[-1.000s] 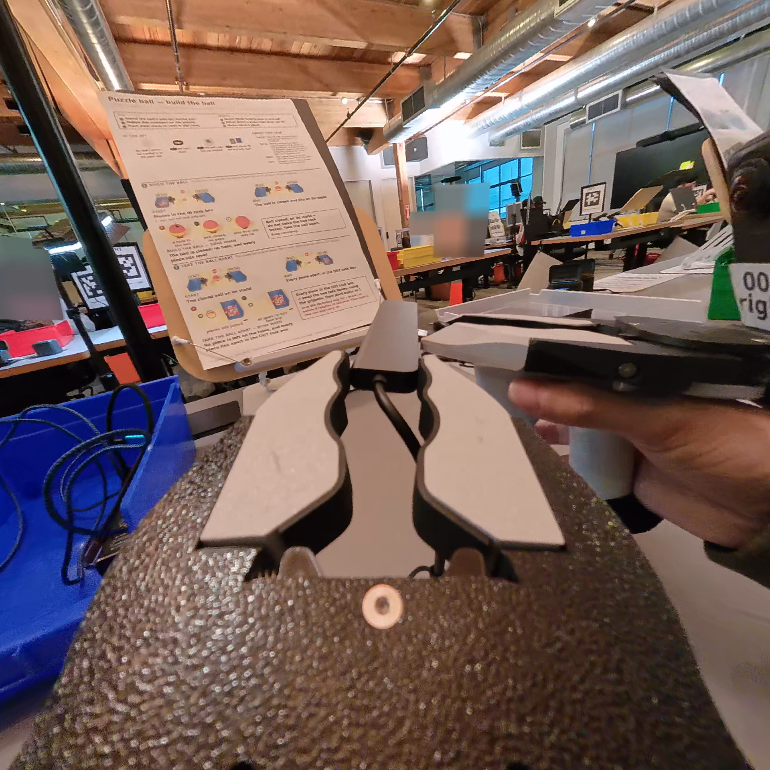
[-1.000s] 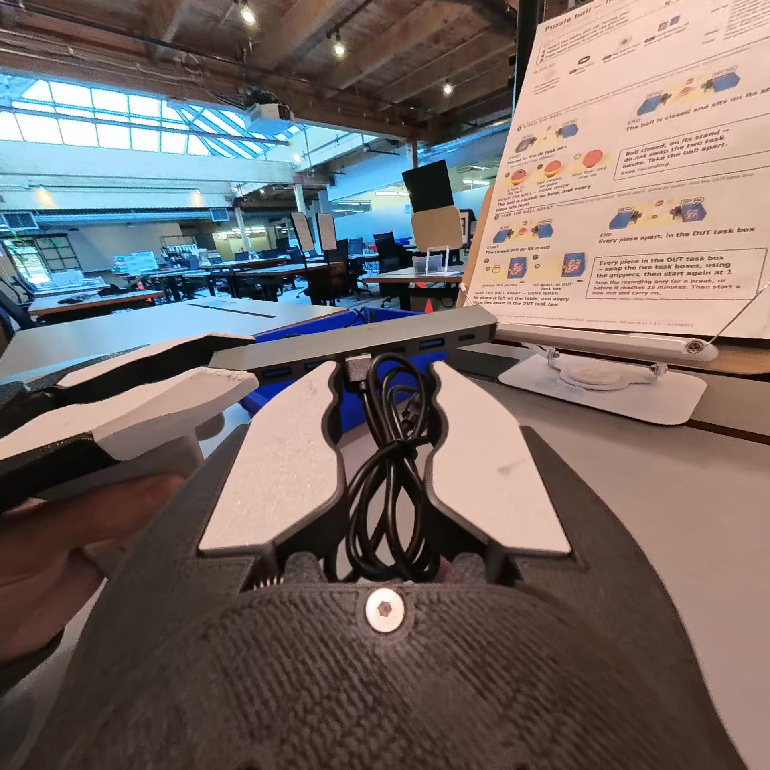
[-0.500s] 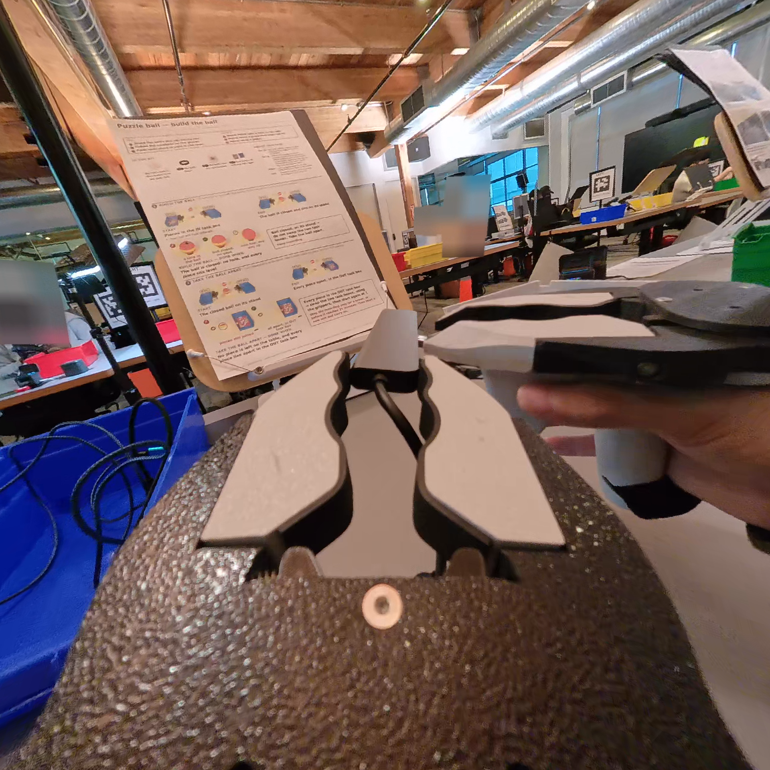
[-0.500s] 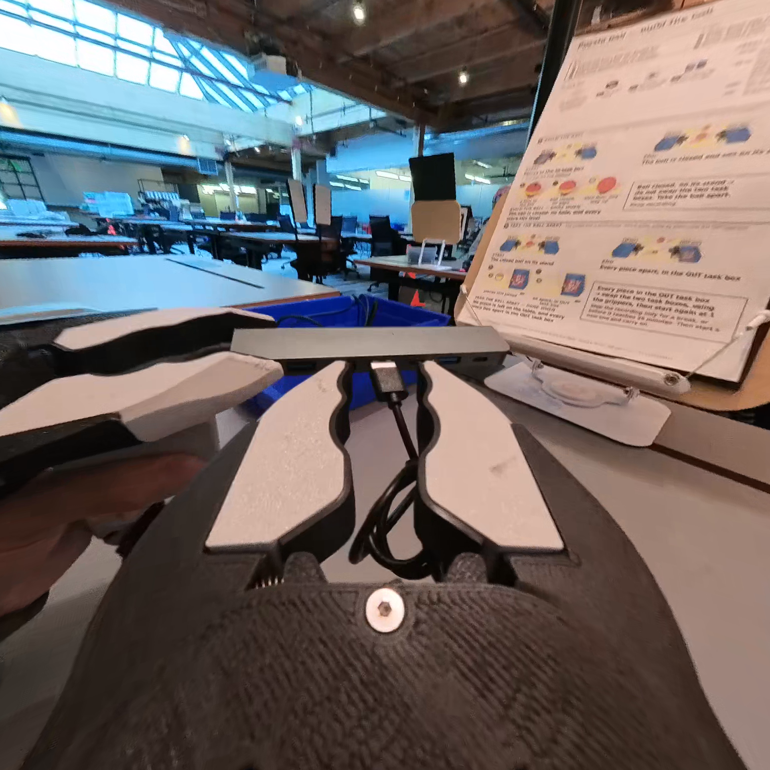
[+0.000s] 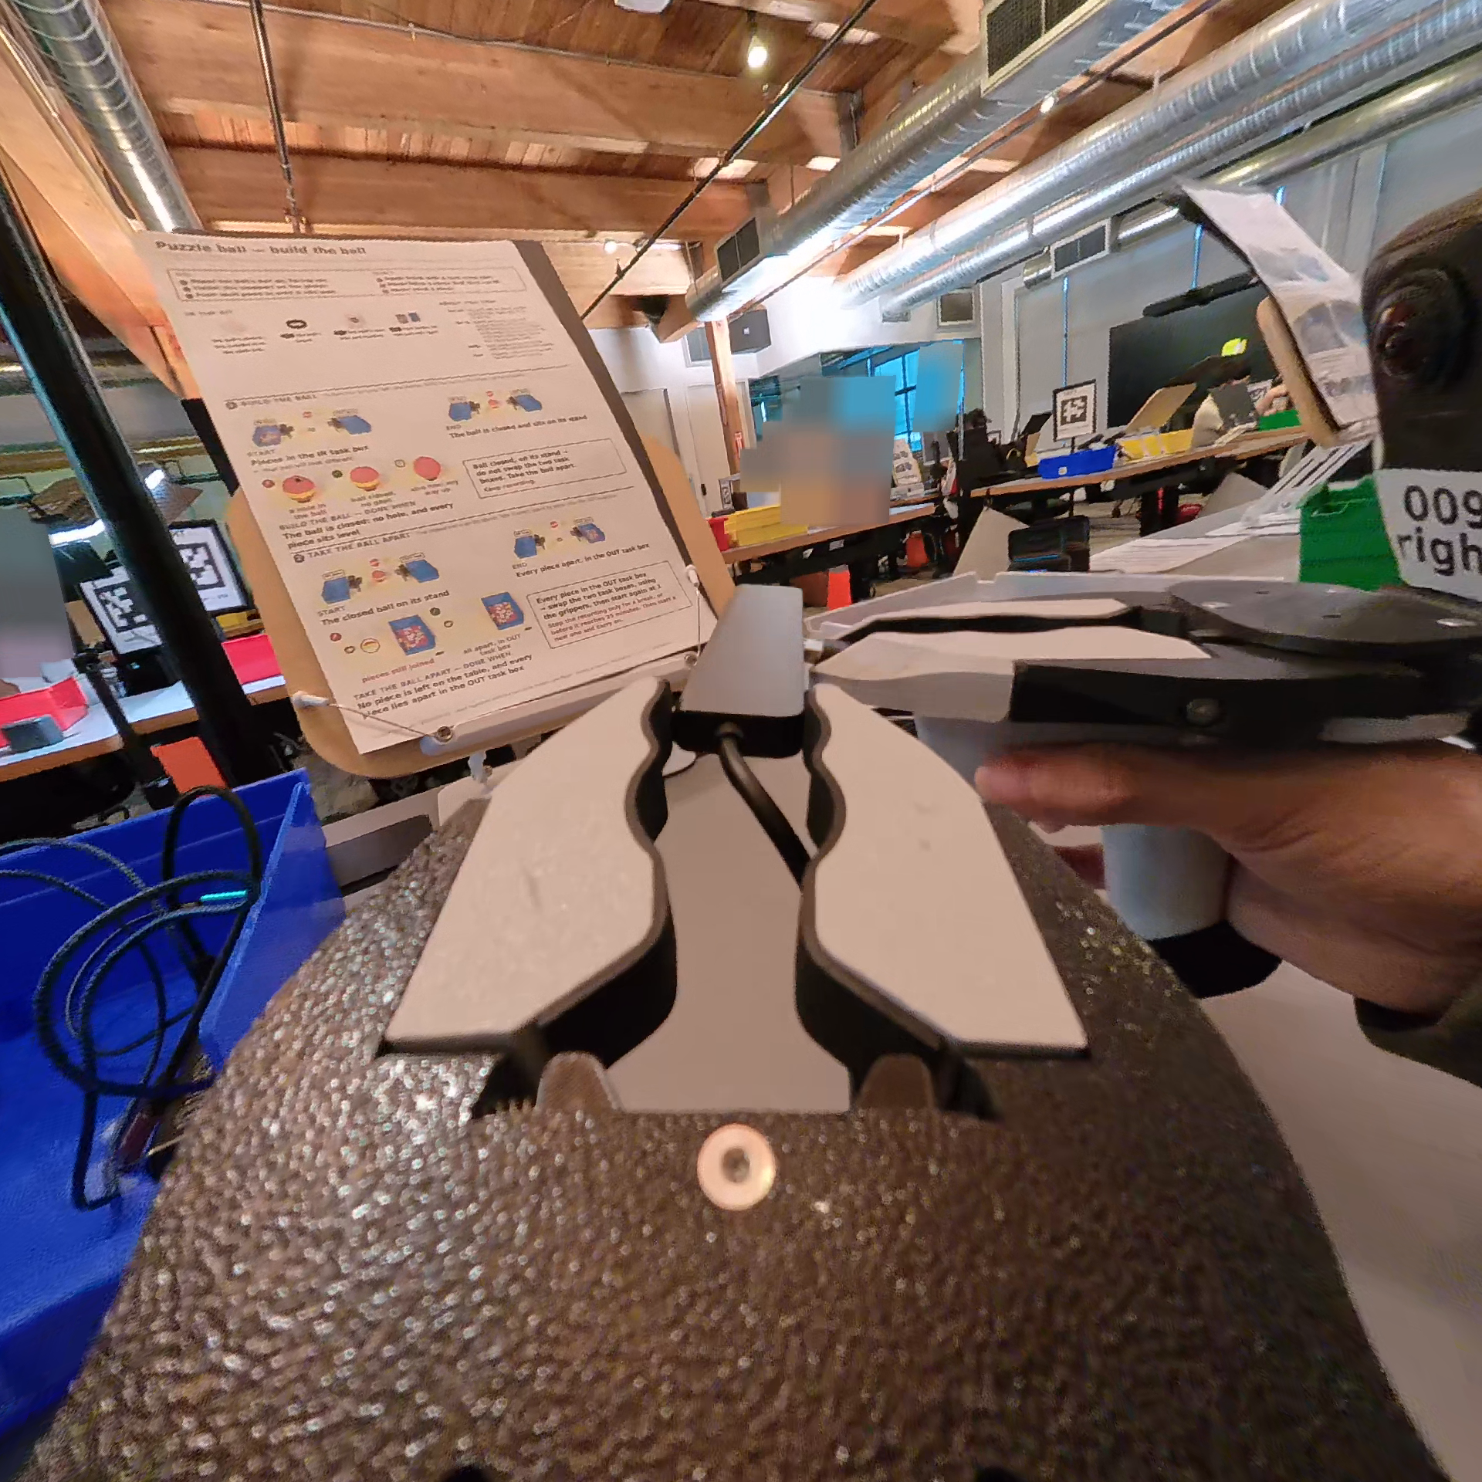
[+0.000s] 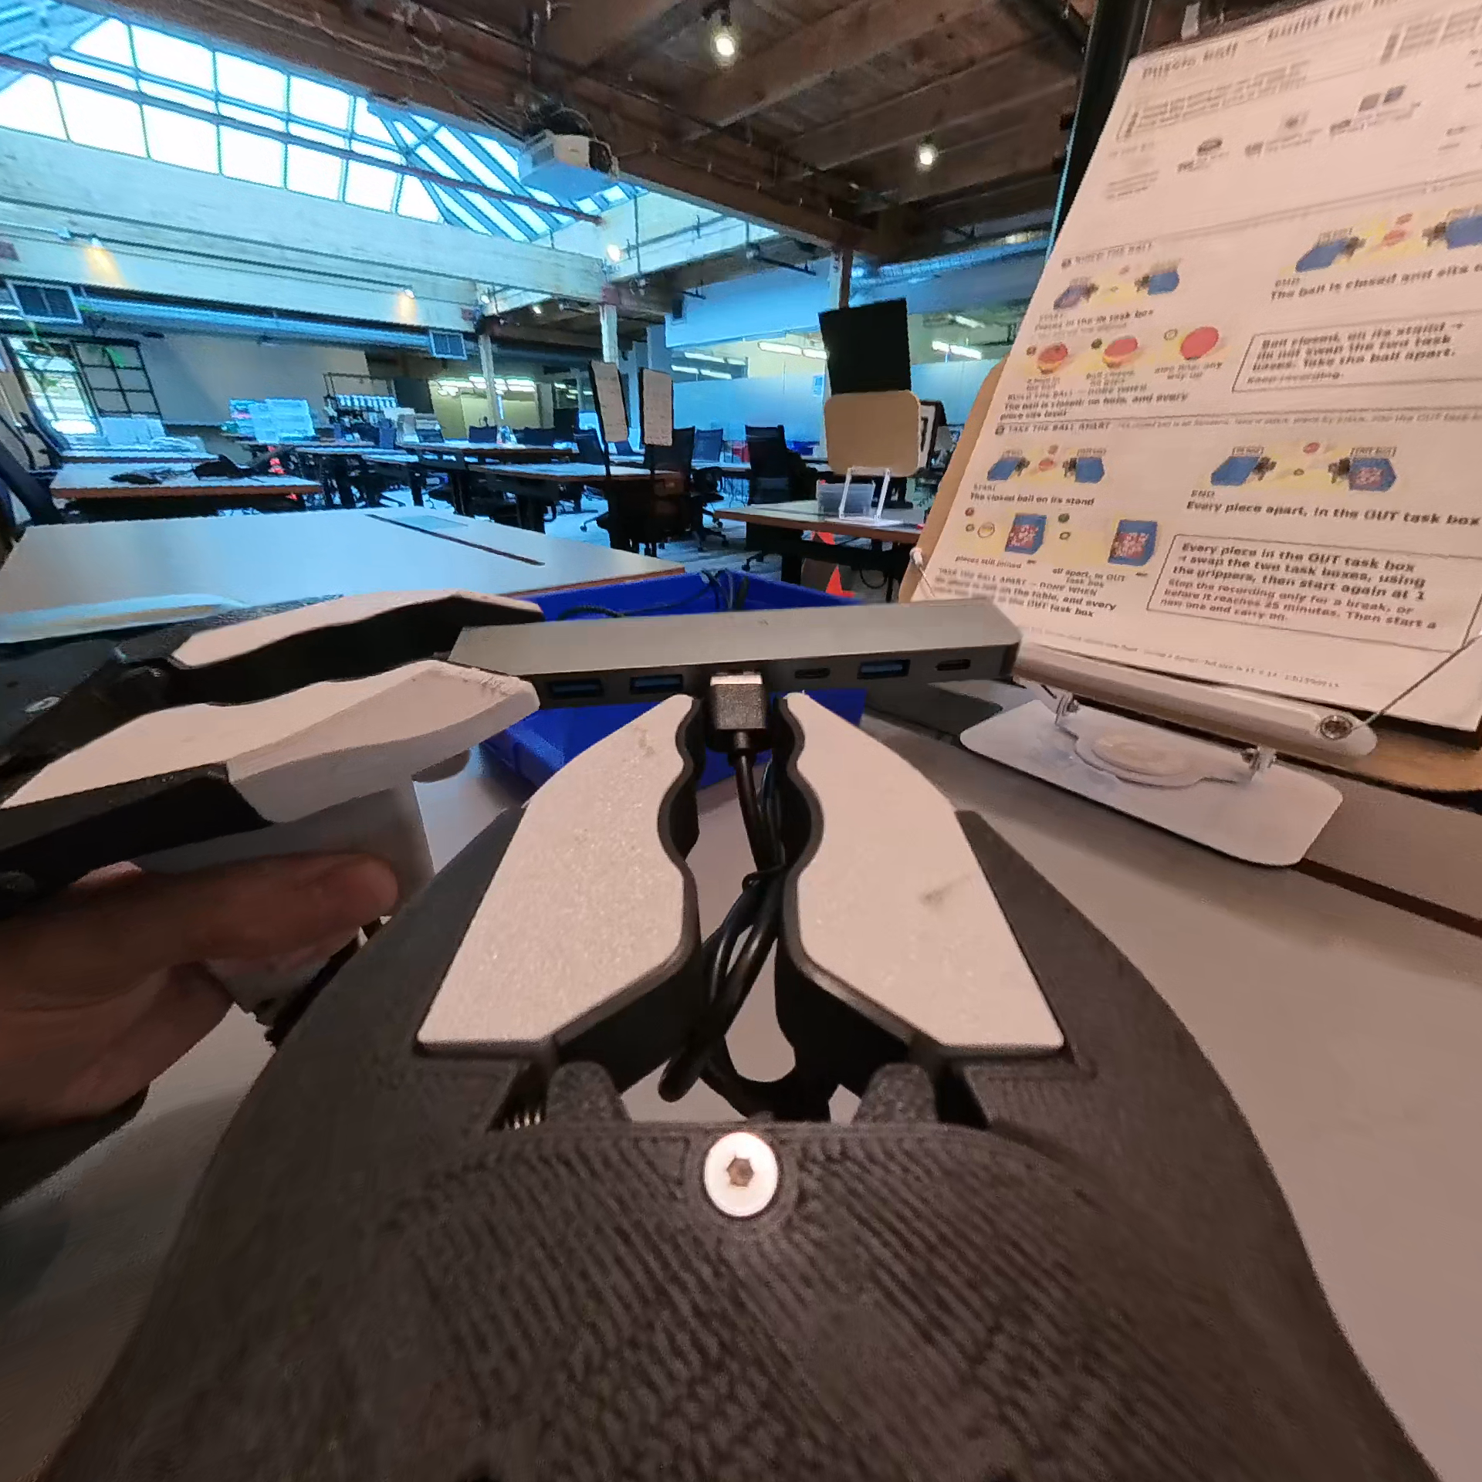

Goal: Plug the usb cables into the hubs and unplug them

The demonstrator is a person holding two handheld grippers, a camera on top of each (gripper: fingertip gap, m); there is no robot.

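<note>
My left gripper [image 5: 734, 698] is shut on one end of a dark grey USB hub [image 5: 750, 649] and holds it above the table. The hub's own black cable [image 5: 762, 802] runs back between the fingers. In the right wrist view the hub [image 6: 842, 637] lies crosswise with its port row facing me, and the left gripper [image 6: 521, 653] holds its left end. My right gripper [image 6: 738, 710] is shut on a black USB plug [image 6: 736, 698], whose metal tip meets a middle port. Its cable [image 6: 750, 866] hangs back between the fingers. The right gripper [image 5: 826, 653] reaches the hub's side in the left wrist view.
A blue bin [image 5: 265, 882] with black cables stands at the left; it also shows behind the hub in the right wrist view [image 6: 601, 746]. An instruction sheet on a wooden stand [image 5: 417, 481] rises behind the hub, with a black pole [image 5: 104, 497] beside it. The grey table [image 6: 1203, 1083] lies below. There is about 5 cm between the tips of the two grippers.
The right gripper has drawn the plug back a little, then pushed it up against the hub's port row. The cable loop between its fingers has pulled straighter. The left gripper still grips the hub.
</note>
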